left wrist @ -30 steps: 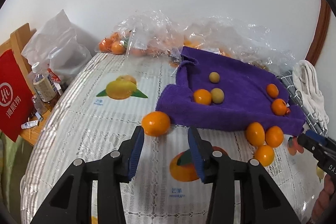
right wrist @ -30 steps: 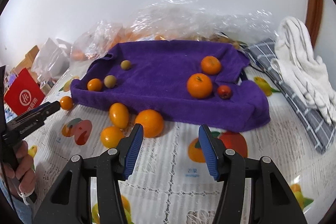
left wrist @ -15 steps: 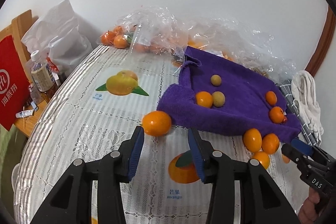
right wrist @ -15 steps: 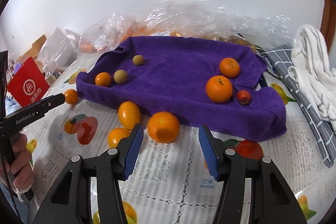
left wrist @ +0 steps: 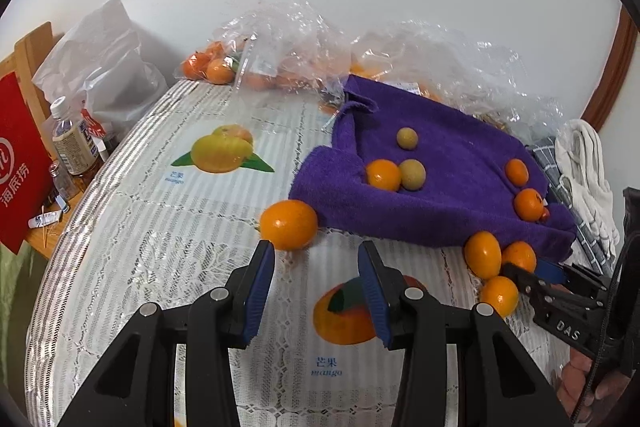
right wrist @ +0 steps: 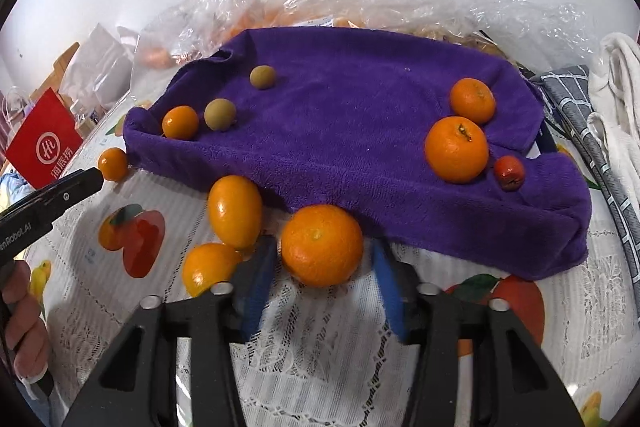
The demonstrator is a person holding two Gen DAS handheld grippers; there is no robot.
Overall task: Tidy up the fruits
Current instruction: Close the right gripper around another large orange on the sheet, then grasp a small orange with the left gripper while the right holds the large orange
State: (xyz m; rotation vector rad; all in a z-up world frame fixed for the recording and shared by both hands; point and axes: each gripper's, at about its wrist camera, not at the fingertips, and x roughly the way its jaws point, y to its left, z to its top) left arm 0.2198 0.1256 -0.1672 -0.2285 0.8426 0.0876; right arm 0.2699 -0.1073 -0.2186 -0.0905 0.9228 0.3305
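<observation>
A purple towel (right wrist: 352, 115) lies on the table (left wrist: 140, 247) and holds several oranges and two greenish round fruits. My right gripper (right wrist: 325, 255) is open, its blue fingers on either side of a round orange (right wrist: 322, 245) at the towel's front edge. An oval orange (right wrist: 235, 211) and a smaller one (right wrist: 208, 267) lie just left of it. My left gripper (left wrist: 316, 259) is open and empty, just short of a lone orange (left wrist: 289, 224) on the tablecloth beside the towel (left wrist: 440, 179). The right gripper shows at the left wrist view's right edge (left wrist: 532, 271).
Clear plastic bags (left wrist: 288, 43) with more oranges lie behind the towel. A bottle (left wrist: 72, 147), a red sign (left wrist: 16, 167) and a grey bag (left wrist: 104, 67) stand off the table's left side. White and checked cloths (right wrist: 612, 115) lie at the right.
My right gripper has moved forward and down until its fingers flank the round orange. My left gripper has drifted slightly, staying open behind the lone orange.
</observation>
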